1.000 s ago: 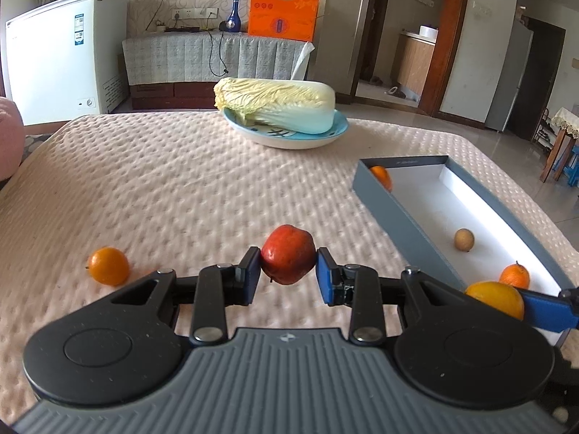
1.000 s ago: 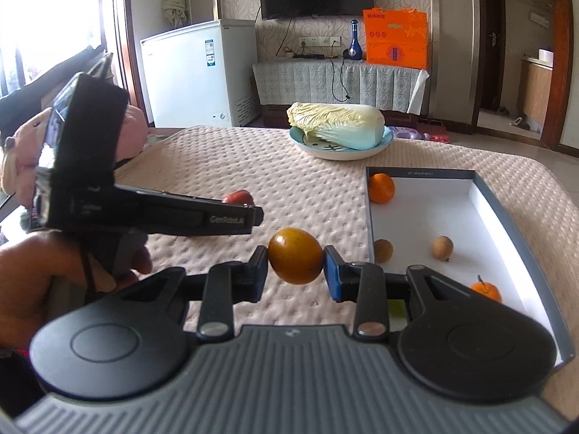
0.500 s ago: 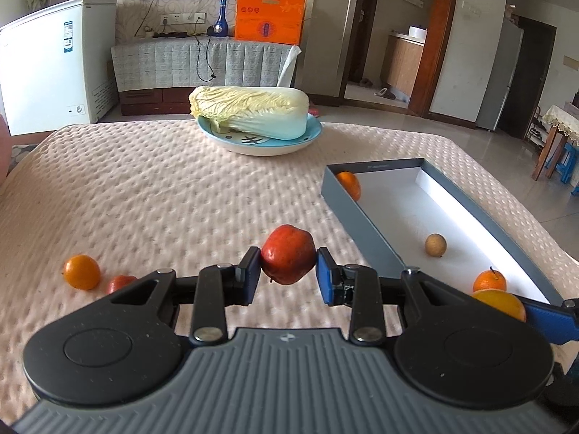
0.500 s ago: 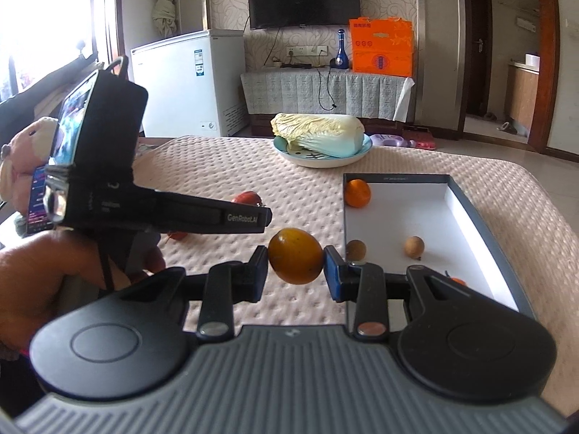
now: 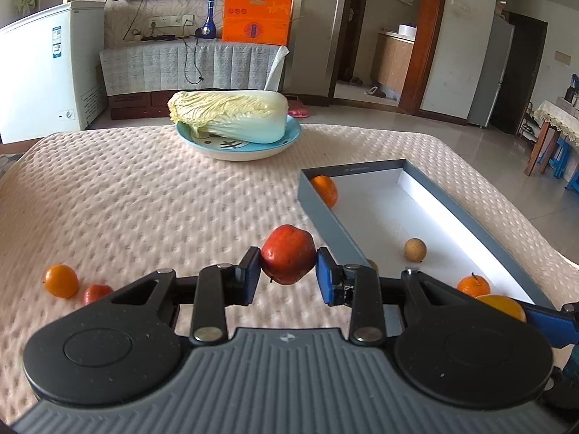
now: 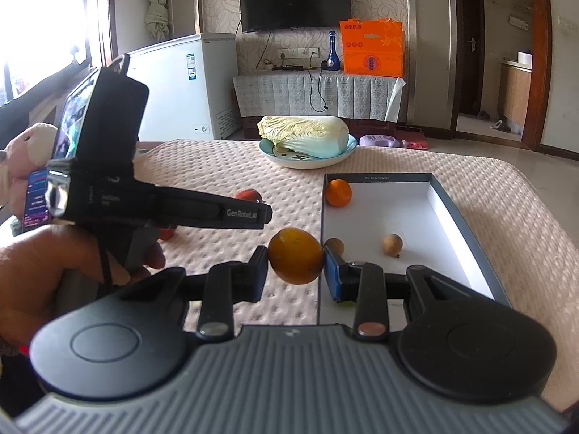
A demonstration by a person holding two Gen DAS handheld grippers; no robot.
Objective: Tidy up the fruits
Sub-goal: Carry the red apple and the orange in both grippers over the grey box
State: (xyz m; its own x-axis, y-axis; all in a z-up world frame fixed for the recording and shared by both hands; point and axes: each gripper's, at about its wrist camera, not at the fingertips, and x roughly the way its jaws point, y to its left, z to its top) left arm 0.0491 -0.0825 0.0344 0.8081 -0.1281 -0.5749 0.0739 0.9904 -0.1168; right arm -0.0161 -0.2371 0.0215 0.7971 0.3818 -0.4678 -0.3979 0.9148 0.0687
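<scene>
My left gripper (image 5: 288, 275) is shut on a red apple (image 5: 288, 254) and holds it above the cloth, left of the grey box (image 5: 327, 222). My right gripper (image 6: 295, 271) is shut on an orange (image 6: 295, 255) at the near left corner of the same box (image 6: 466, 228). In the box lie a tangerine (image 6: 338, 192), two brown longans (image 6: 392, 245) and a small stemmed orange (image 5: 472, 285). A small orange (image 5: 61, 281) and a red fruit (image 5: 95, 293) lie on the cloth at left. The left gripper body (image 6: 159, 206) shows in the right wrist view.
A plate (image 5: 239, 146) with a Chinese cabbage (image 5: 228, 115) stands at the far middle of the table. A pink plush toy (image 6: 21, 166) sits off the left edge. A white freezer (image 5: 43, 72) and a covered cabinet stand behind.
Both grippers have risen and drawn back a little with their fruit. The left view has turned left, so the box sits further right and the red fruit at left has come into sight.
</scene>
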